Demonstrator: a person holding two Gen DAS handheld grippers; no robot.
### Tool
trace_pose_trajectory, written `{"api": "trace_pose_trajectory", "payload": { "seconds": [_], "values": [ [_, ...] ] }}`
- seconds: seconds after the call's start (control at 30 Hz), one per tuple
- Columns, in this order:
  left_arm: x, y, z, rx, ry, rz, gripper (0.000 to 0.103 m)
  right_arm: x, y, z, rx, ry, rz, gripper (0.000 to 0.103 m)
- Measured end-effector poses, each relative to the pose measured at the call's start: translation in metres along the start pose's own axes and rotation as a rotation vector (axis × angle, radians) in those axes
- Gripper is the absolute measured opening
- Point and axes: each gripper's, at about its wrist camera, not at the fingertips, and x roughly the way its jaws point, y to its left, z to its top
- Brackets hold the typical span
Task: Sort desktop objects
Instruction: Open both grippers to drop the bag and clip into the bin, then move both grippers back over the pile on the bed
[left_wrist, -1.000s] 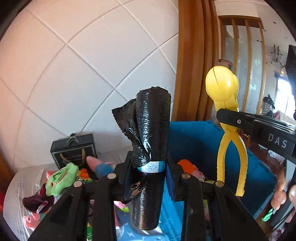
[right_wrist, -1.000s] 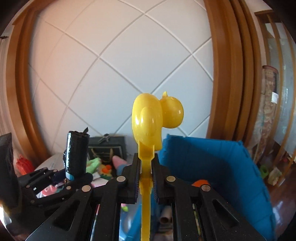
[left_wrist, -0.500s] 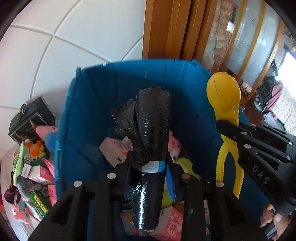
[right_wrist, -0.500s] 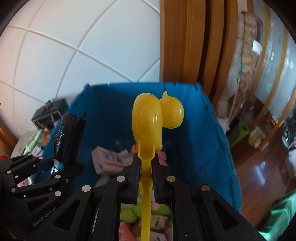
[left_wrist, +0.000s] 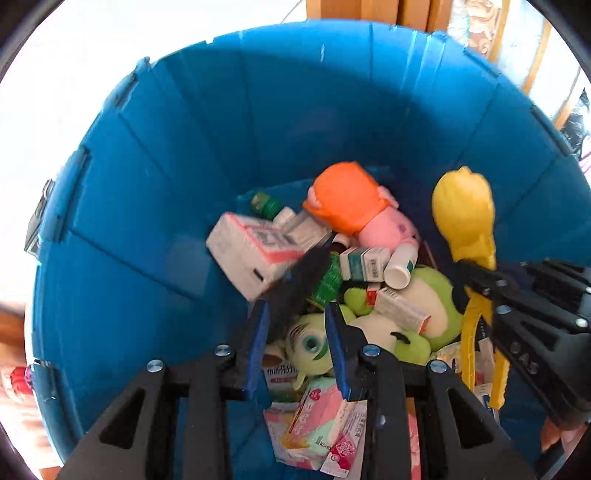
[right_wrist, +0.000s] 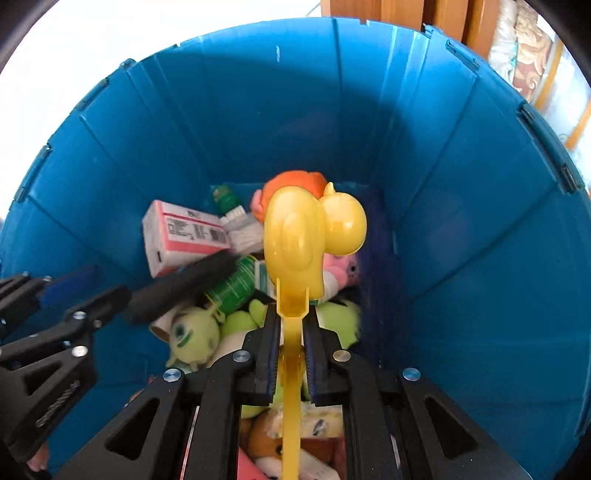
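The big blue bin lies under both grippers. The right gripper pinches the yellow duck tongs, pointing far. The left gripper gapes; the black bag roll slips between its fingers.

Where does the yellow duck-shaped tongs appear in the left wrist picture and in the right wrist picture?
Left wrist view: yellow tongs at the right, held by the right gripper.
Right wrist view: yellow tongs in the center, rising between the closed jaws.
Shared landmark: the orange-haired pink plush doll in the blue bin, behind the tongs.
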Motion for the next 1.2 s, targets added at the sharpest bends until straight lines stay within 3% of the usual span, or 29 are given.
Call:
{"api": "trace_pose_trajectory", "payload": {
  "seconds": [0.13, 0.23, 0.3, 0.47, 0.63, 0.7, 0.8, 0.97, 1.2],
  "values": [
    [0.01, 0.007, 0.008, -0.014, 0.021, 0.005, 0.031, -0.003, 0.002, 0.0, 0.003, -0.021, -0.026, 0.02],
    [0.012, 0.005, 0.005, -0.014, 0.033, -0.001, 0.031, -0.006, 0.004, -0.004, 0.003, -0.022, -0.033, 0.049],
    [0.014, 0.003, 0.004, -0.01, 0.042, 0.002, 0.031, -0.006, 0.007, -0.006, 0.002, -0.015, -0.037, 0.083],
    [0.01, 0.0, 0.002, -0.011, 0.038, 0.019, 0.031, 0.001, 0.006, -0.001, -0.005, 0.004, -0.068, 0.103],
    [0.004, -0.006, 0.002, 0.025, 0.005, 0.063, 0.031, 0.012, 0.008, -0.001, -0.024, 0.055, -0.065, 0.103],
    [-0.004, -0.008, 0.002, 0.034, -0.026, 0.081, 0.037, 0.013, 0.008, -0.003, -0.028, 0.06, -0.066, 0.103],
    [-0.023, -0.002, 0.001, -0.009, -0.082, 0.051, 0.04, 0.008, 0.005, -0.003, -0.009, 0.051, -0.045, 0.103],
    [-0.084, 0.014, -0.012, -0.037, -0.228, 0.005, 0.043, -0.026, 0.004, 0.0, 0.012, -0.083, -0.006, 0.103],
    [-0.191, 0.065, -0.062, -0.068, -0.5, -0.023, 0.063, -0.09, 0.038, -0.012, -0.047, -0.208, 0.057, 0.103]
  ]
}}
